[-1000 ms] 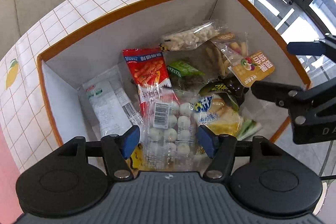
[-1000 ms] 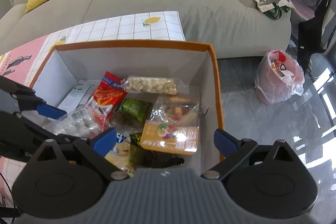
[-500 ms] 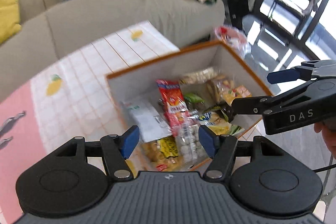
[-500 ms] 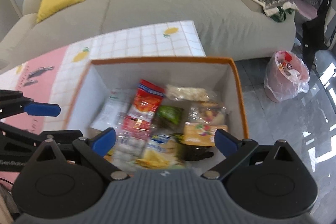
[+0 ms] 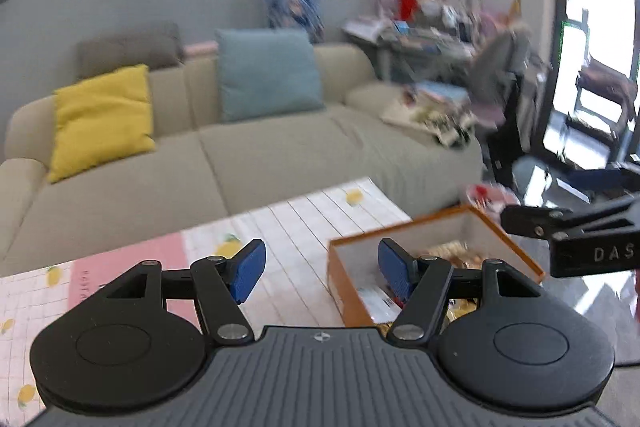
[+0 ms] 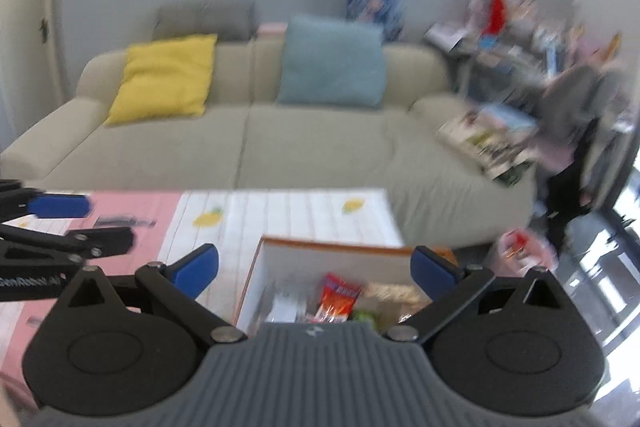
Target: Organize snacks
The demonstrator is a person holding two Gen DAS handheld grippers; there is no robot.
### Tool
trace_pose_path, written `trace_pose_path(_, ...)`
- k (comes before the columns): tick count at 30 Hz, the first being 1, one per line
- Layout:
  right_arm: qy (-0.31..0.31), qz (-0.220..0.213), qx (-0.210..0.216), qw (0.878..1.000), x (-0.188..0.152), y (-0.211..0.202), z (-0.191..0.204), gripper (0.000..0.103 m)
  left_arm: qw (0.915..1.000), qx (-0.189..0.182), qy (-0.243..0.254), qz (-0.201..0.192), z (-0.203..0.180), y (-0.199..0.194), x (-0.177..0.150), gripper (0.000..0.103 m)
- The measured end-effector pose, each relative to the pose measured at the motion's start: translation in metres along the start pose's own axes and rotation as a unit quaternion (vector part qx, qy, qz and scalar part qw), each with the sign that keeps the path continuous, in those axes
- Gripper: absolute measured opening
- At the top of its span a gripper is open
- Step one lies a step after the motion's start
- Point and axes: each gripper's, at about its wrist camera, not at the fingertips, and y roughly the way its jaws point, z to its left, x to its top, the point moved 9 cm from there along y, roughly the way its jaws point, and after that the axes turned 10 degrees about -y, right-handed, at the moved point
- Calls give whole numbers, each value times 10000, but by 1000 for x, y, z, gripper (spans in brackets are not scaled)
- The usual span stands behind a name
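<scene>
we see the left gripper (image 5: 318, 273) and right gripper (image 6: 314, 273) both spread wide, nothing between their pads. the snacks (image 6: 340, 297) lie in the orange-rimmed box (image 6: 336, 247) on the lemon-print table (image 5: 304, 227), below both grippers.

The snack box (image 6: 332, 259) is an open-topped carton with orange outer walls and rim and white inner walls, standing upright on the near right part of the tablecloth. Several snack packets lie loosely inside it. A red packet (image 6: 340, 297) leans near the middle, a pale clear-wrapped packet (image 6: 286, 301) lies to its left, and a green packet (image 6: 365, 315) sits just right of the red one. In the left wrist view the box (image 5: 424, 227) shows its orange corner, its contents blurred.
</scene>
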Motion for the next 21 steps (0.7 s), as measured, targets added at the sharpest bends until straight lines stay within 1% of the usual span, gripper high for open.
trace_pose_path(2, 61, -113, -100, 9999, -4, -15, 9, 100, 9998, 4, -139, -169, 10, -14, -1, 76)
trace_pose_path(5, 279, -155, -286, 9991, -14, -33, 17, 100, 9986, 134, -295, -417, 22, -30, -4, 76)
trace_pose_path(7, 421, -156, -340, 9984, -21, -41, 23, 100, 9979, 144, -408, -478, 28, -37, -9, 76)
trace_pose_path(10, 440, -154, -468, 9978, -32, -46, 33, 100, 9976, 212, -453, -485, 32, -43, -18, 76)
trace_pose_path(13, 283, -181, -672, 9972, -42, -49, 45, 100, 9973, 531, -268, -441, 34, -46, -29, 76)
trace_pose_path(14, 220, -179, -735, 9969, -47, -50, 49, 100, 9972, 578, -234, -409, 34, -46, -32, 76)
trace_pose_path(18, 50, -133, -776, 9969, -66, -53, 60, 100, 9980, 560, -167, -228, 29, -42, -43, 78)
trace_pose_path(20, 40, -129, -774, 9969, -74, -53, 61, 100, 9979, 587, -211, -161, 30, -40, -49, 85)
trace_pose_path(21, 46, -111, -782, 9969, -78, -52, 61, 100, 9979, 608, -204, -107, 29, -37, -51, 86)
